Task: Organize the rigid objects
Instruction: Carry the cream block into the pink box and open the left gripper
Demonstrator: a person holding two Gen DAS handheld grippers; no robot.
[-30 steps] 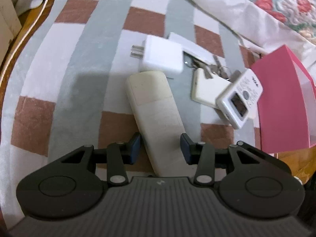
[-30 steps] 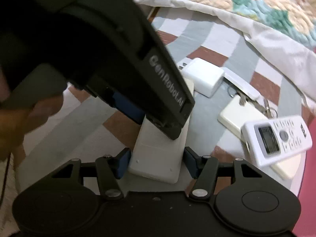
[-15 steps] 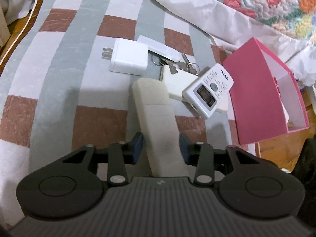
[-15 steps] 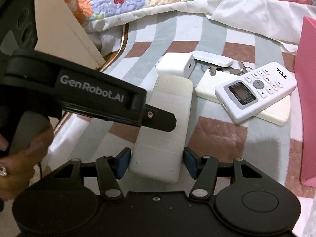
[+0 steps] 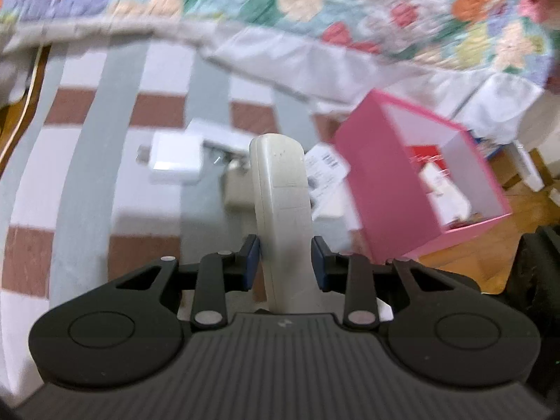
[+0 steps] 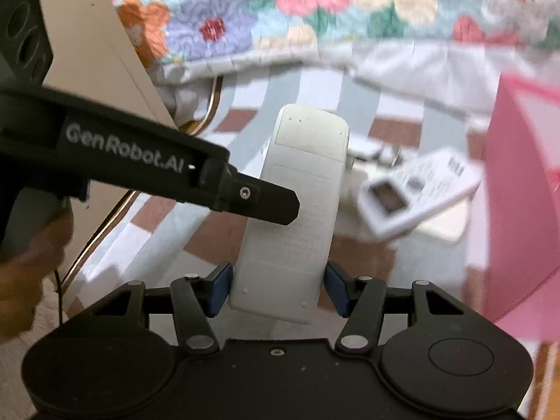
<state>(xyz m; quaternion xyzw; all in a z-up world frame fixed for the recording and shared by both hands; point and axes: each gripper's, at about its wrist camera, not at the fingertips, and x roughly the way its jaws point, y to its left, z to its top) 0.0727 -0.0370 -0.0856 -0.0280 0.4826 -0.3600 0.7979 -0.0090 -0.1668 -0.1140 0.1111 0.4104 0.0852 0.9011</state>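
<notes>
The left wrist view looks into the open pink box [image 5: 413,182] at right of centre, with red and white items inside, and shows the white charger [image 5: 175,161] left of centre on the striped cloth [image 5: 87,175]. The right wrist view cuts the box to a pink wall at the right edge but shows the white TCL remote [image 6: 416,189] right of centre, lying on a cream card; a quilt [image 6: 315,10] fills the top of both views.

Both grippers hold one long cream remote [image 5: 283,217], lifted off the cloth and pointing up the frame. The left gripper [image 5: 285,262] has just been closing, its blue pads now pressing the remote's narrow sides. The right gripper [image 6: 278,288] grips the wider end, pads against its edges. In the right view the left gripper enters from the left, tilted downward, a hand [image 6: 31,266] on its handle at the lower left.
</notes>
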